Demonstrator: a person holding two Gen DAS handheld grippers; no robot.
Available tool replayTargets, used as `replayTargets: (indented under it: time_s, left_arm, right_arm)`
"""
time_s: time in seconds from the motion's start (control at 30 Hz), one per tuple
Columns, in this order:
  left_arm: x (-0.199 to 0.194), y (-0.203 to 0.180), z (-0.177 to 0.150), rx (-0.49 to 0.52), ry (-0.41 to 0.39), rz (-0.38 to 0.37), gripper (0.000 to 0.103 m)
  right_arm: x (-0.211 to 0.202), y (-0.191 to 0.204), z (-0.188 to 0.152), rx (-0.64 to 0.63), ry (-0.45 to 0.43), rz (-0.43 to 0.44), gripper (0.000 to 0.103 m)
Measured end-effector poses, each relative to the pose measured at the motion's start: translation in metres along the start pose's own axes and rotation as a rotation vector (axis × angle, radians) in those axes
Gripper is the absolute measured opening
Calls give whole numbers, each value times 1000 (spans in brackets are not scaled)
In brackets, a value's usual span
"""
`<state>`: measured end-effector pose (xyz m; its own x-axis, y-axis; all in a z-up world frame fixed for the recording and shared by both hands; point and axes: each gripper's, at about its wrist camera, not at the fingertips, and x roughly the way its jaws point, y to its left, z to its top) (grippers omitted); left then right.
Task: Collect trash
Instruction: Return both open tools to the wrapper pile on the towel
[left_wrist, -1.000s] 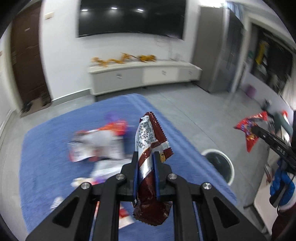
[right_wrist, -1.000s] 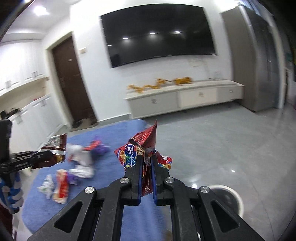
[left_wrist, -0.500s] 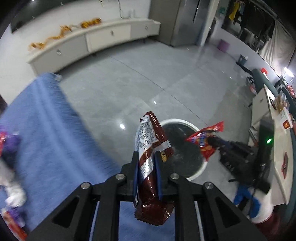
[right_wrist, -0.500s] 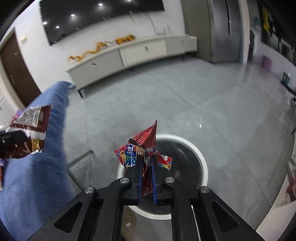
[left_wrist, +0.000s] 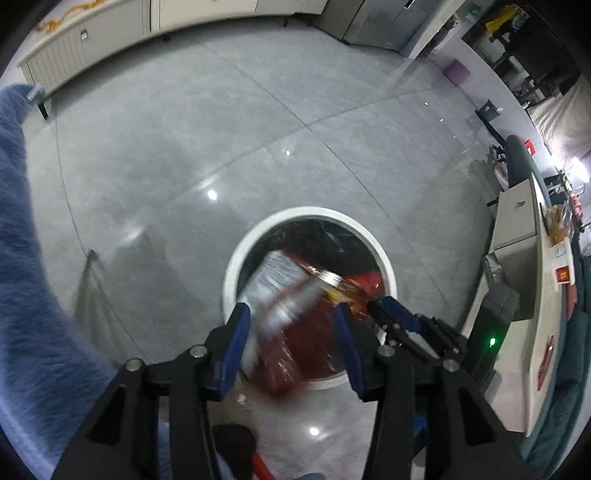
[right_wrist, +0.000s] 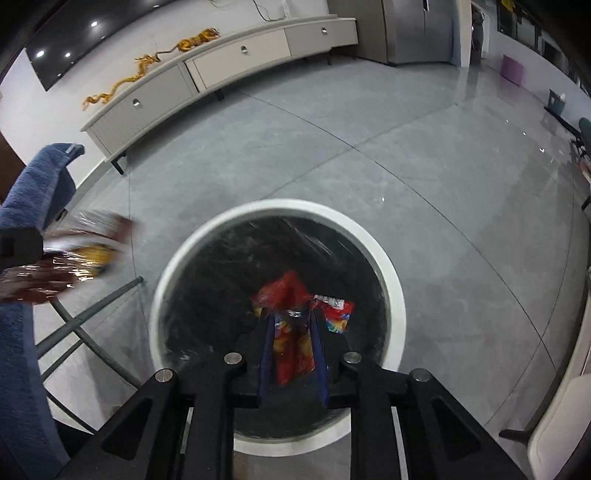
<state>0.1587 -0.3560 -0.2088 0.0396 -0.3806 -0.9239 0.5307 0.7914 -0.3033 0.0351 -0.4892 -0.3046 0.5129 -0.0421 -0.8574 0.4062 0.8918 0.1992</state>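
Observation:
A round bin with a white rim (left_wrist: 236, 258) (right_wrist: 391, 266) and black liner stands on the grey floor. My left gripper (left_wrist: 293, 328) is open above it; the brown and silver wrapper (left_wrist: 284, 295) is blurred, loose between the wide jaws. It also shows at the left of the right wrist view (right_wrist: 70, 258). My right gripper (right_wrist: 293, 325) is open over the bin; the red wrapper (right_wrist: 291, 332) sits loose between its blue pads. The right gripper also shows in the left wrist view (left_wrist: 391, 310).
The blue cloth-covered table (left_wrist: 22, 258) (right_wrist: 22, 221) is at the left, with metal legs (right_wrist: 92, 306) beside the bin. A long white cabinet (right_wrist: 221, 66) runs along the far wall. A counter (left_wrist: 535, 295) stands at the right.
Both grippers have moved over the bin and opened. The brown wrapper and the red wrapper have come loose from the jaws and are dropping.

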Motion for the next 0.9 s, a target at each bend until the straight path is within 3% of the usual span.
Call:
replayTargets:
  time_s: [0.13, 0.3, 0.47, 0.67, 0.77, 0.9]
  left_arm:
    - [-1, -2, 2, 9, -10, -10, 45]
    - [-19, -4, -7, 27, -61, 9, 45]
    - [-71, -4, -27, 62, -179, 55, 45]
    - [-146, 24, -68, 39, -333, 94, 46]
    - [-186, 48, -95, 14, -419, 150, 56]
    - [-236, 93, -139, -56, -522, 222, 56]
  right_arm:
    - [-9, -6, -7, 22, -8, -10, 35]
    - [-26, 2, -5, 37, -41, 5, 35]
    - [-62, 24, 3, 6, -112, 31, 35]
    - [-124, 86, 16, -92, -231, 115, 35]
    - [-151, 126, 18, -162, -272, 175, 35]
    - [-180, 178, 13, -244, -301, 268, 35]
